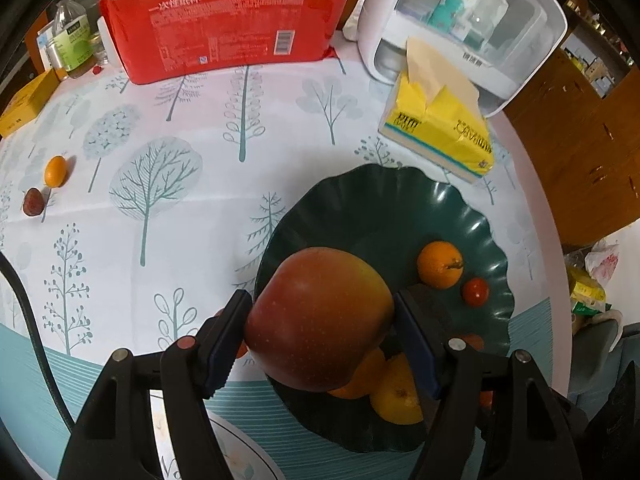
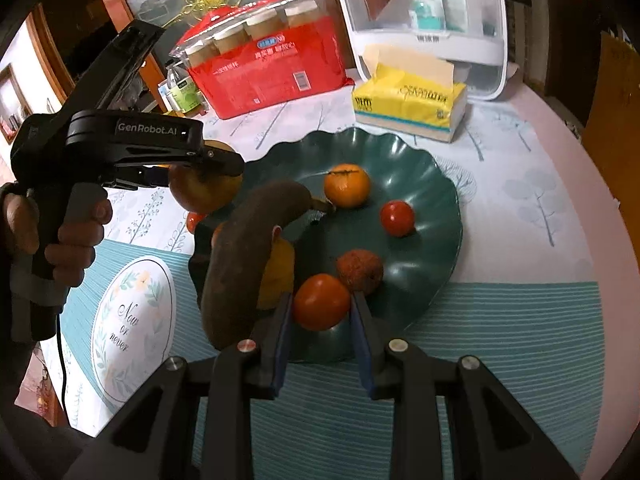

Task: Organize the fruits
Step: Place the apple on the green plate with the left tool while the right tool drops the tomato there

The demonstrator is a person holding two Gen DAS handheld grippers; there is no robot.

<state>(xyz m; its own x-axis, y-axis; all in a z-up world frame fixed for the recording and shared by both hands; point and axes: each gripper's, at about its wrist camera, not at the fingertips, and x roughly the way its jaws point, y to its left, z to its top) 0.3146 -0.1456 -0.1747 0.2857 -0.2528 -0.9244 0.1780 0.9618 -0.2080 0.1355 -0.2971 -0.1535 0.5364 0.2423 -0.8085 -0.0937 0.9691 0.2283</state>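
My left gripper (image 1: pixel 322 322) is shut on a large red-yellow apple (image 1: pixel 320 316) and holds it over the left rim of the dark green plate (image 1: pixel 372 200). In the right wrist view the left gripper (image 2: pixel 200 168) shows with the apple (image 2: pixel 204 192) at the plate's (image 2: pixel 424 264) left edge. My right gripper (image 2: pixel 322 308) has its jaws on both sides of an orange-red persimmon (image 2: pixel 322 300) on the plate's near part. The plate also holds a brown banana (image 2: pixel 248 264), a mandarin (image 2: pixel 346 184), a red tomato (image 2: pixel 397 218) and a wrinkled brown fruit (image 2: pixel 360 270).
A kumquat (image 1: pixel 55 171) and a dark red fruit (image 1: pixel 32 202) lie on the tablecloth far left. A yellow tissue pack (image 1: pixel 440 128), a red cup package (image 1: pixel 224 28) and a white storage box (image 1: pixel 472 20) stand behind the plate. The table edge runs at right.
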